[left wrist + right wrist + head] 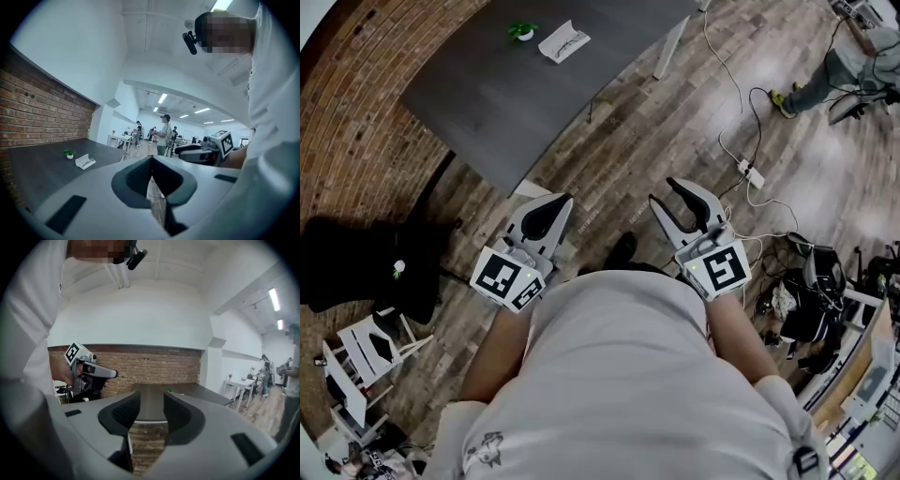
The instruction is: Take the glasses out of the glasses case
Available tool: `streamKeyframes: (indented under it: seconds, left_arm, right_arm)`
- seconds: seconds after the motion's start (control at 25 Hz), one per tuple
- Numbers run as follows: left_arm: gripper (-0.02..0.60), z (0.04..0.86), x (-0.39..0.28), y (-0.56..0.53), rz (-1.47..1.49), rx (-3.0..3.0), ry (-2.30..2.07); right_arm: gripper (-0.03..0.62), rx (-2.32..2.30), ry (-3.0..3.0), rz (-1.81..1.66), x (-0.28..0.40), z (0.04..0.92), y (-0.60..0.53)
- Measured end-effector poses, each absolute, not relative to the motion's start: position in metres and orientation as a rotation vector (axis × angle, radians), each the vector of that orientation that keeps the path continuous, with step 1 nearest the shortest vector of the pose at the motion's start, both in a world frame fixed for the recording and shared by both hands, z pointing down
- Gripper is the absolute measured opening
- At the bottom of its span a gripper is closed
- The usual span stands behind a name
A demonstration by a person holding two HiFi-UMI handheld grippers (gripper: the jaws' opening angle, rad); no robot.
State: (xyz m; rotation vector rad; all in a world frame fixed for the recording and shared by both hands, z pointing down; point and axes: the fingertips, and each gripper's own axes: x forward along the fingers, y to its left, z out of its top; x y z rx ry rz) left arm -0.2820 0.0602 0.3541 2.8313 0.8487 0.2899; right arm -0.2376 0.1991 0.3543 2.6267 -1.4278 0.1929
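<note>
The left tool (pixel 555 204) (pixel 151 159) is held with its jaws closed together, and nothing is gripped between them. The right tool (pixel 666 191) (pixel 150 401) is held with its jaws parted, and only open space is seen in the gap. Both tools are carried side by side, close in front of the person's body and above the wooden floor (pixel 619 141); neither is in contact with anything.

Well ahead of both tools a dark worktop (pixel 487 94) (pixel 37 168) is seen. On it, ahead and to the left of the left tool, the white glasses case (pixel 563 41) (pixel 85 162) is laid, well apart from either tool. Its contents are too small to be made out. Just beside the case, on its far-left side, a small potted plant (pixel 523 32) (pixel 69 154) is set.

A brick wall (pixel 42 112) is seen to the left, behind the worktop. To the right of the right tool, a power strip (pixel 750 173) with cables is laid on the floor.
</note>
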Motion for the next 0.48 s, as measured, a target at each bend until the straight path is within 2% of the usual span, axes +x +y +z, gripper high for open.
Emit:
streamKeyframes:
  seconds: [0.48]
  left_arm:
    - [0.011, 0.35, -0.221, 0.12, 0.278, 2.813, 0.916]
  right_arm:
    - [0.169, 2.667, -1.379, 0.192, -0.187, 0.36, 0.263]
